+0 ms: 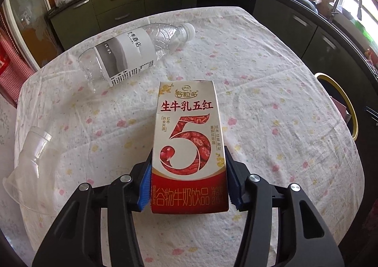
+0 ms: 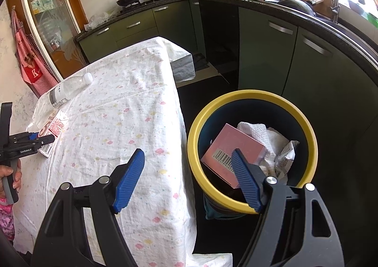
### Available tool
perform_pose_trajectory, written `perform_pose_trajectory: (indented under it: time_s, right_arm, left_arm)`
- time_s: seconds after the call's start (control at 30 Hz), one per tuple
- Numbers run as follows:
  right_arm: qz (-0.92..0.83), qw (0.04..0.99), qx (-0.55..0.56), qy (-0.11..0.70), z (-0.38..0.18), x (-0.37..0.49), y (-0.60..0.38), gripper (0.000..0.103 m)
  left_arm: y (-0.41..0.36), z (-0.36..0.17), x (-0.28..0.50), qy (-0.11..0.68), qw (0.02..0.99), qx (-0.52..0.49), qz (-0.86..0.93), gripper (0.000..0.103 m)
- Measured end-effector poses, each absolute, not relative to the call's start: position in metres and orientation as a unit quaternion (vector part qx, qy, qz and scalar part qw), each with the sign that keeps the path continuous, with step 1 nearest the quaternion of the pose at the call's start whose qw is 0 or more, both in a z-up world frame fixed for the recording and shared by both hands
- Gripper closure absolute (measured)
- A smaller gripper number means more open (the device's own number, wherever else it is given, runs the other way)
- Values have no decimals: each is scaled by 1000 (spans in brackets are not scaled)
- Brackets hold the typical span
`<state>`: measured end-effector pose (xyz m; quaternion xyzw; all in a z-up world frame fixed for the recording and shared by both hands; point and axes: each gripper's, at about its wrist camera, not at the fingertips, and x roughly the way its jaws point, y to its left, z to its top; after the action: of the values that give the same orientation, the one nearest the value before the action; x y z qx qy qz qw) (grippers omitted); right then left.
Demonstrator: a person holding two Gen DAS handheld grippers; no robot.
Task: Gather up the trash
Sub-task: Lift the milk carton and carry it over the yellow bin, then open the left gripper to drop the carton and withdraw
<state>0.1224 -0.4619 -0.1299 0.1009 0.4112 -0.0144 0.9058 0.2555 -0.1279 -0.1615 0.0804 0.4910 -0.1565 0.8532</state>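
Observation:
My left gripper [image 1: 189, 184] is shut on a red-and-white milk carton [image 1: 189, 139] with a big red "5", its blue pads pressing both sides just above the table. The carton and left gripper also show in the right wrist view [image 2: 53, 128] at the far left. An empty clear water bottle [image 1: 134, 53] lies on its side behind the carton; it also shows in the right wrist view [image 2: 68, 88]. A clear plastic cup [image 1: 30, 160] lies at the left edge. My right gripper [image 2: 186, 165] is open and empty, above the table's right edge beside the yellow-rimmed trash bin [image 2: 196, 129].
The table wears a white flowered cloth [image 1: 259, 101]. The bin holds a pink box [image 2: 234, 146], white tissue [image 2: 257, 132] and a wrapper. Its rim shows right of the table in the left wrist view [image 1: 342, 94]. Dark kitchen cabinets and a sink counter [image 2: 307, 37] curve around behind.

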Motion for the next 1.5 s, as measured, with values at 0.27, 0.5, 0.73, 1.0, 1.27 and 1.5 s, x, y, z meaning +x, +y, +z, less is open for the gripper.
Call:
perform_pose_trajectory:
  time_s: [0.27,0.5,0.73,1.0,1.27,1.5]
  right_arm:
    - [-28,909,99,404,-123,114,-475,31]
    - [-90,912,105,386,-107,82,-518,31]
    - [-151,906,138,370,-104,31,-572,31]
    - [-168,896,174,373,-121,2,-609,31]
    - [-161,890,193,381,-139,1,-620,31]
    - [-151,891,190,385,-142,12,-611,31]
  left_arm:
    - [-155,-134,235,463,858,90,-202,52]
    - [-242,-102,206,435,834,125,-314,52]
    - [-378,-97,182,410,782,186,-431,51]
    - [-512,-131,174,421,737,229,-477,51]
    - [-554,-158,178,438,729,238,-469,31]
    - [-476,-99,185,375,788,167,-459,23]
